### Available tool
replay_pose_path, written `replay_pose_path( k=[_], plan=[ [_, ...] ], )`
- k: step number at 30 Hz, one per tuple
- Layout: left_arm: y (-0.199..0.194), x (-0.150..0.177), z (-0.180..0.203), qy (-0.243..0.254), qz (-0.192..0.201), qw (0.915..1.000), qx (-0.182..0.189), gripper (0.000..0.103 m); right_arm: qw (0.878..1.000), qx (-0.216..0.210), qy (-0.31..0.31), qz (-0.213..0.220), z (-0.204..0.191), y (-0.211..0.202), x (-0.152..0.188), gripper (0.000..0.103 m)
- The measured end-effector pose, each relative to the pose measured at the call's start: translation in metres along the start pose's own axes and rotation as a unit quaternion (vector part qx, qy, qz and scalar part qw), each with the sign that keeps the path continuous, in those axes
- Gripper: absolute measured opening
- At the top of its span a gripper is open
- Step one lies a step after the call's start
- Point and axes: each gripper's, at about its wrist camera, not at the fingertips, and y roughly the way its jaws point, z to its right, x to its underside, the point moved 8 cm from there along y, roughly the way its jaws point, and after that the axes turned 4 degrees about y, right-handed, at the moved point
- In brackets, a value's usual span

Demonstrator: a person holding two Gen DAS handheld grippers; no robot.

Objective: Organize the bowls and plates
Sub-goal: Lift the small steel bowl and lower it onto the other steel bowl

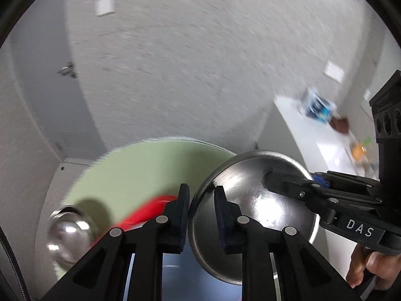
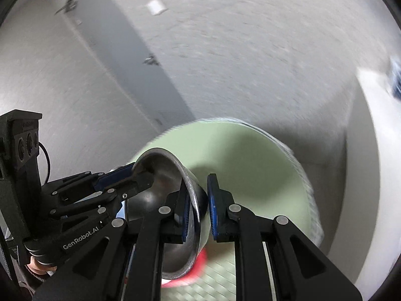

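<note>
A steel bowl [image 1: 253, 215] is held up in the air, tilted on edge, by both grippers. My left gripper [image 1: 201, 215] straddles its near rim, jaws close on either side. My right gripper [image 1: 288, 180] is shut on the bowl's far rim. In the right wrist view the bowl [image 2: 173, 190] has its rim between my right gripper's [image 2: 199, 208] fingers, and my left gripper [image 2: 140, 175] clamps the opposite rim. Below lie a round green mat [image 1: 140, 173], a red dish [image 1: 147, 213] and a second steel bowl [image 1: 67, 233].
A white counter [image 1: 323, 138] at the right carries a blue-and-white carton [image 1: 317, 106] and small brown and orange items. A grey textured wall fills the background, with a grey door [image 2: 120, 57] to the left. The view is motion-blurred.
</note>
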Motion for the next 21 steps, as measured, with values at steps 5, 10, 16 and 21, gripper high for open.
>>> replay_pose_path(
  k=[5,10,16,21],
  plan=[
    [-0.051,0.036,-0.099,-0.057,0.012,0.9976,-0.036,0.016,0.997,-0.023,-0.068,-0.027,-0.094,0.053,-0.011,0.013],
    [-0.074,0.086,-0.174,-0.111,0.0,0.9918,-0.063,0.016,0.991,-0.042,-0.106,-0.069,-0.156,0.112,0.001,0.013],
    [-0.07,0.135,-0.247,-0.162,-0.036,0.9835,-0.071,0.016,0.981,-0.037,-0.135,-0.134,-0.193,0.19,0.032,0.013],
    [-0.052,0.167,-0.284,-0.175,-0.068,0.9795,-0.073,0.016,0.973,-0.015,-0.149,-0.175,-0.193,0.24,0.053,0.013]
  ],
)
